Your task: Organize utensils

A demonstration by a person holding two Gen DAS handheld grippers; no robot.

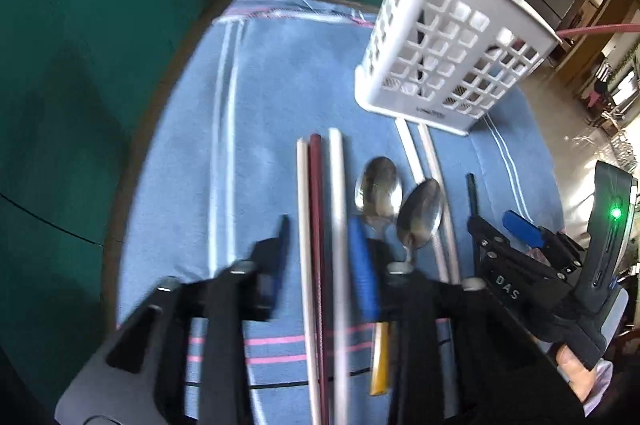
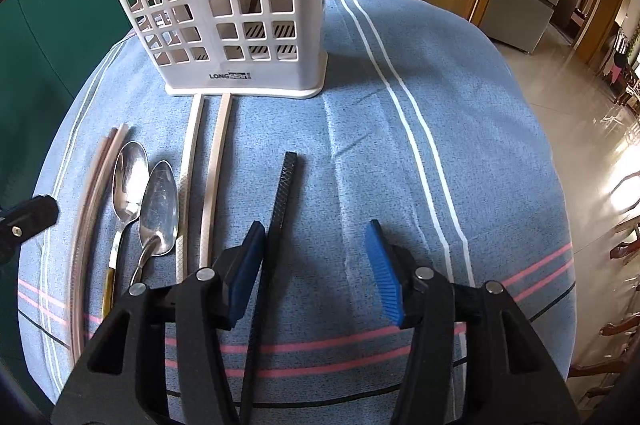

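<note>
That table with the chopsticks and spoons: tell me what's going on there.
A person holds a gripper in each hand over a blue cloth. Loose chopsticks and two spoons lie in front of a white caddy that already holds some sticks. The left gripper straddles three chopsticks without visibly clamping them. The right gripper is open, a black chopstick beside its left finger.
</note>
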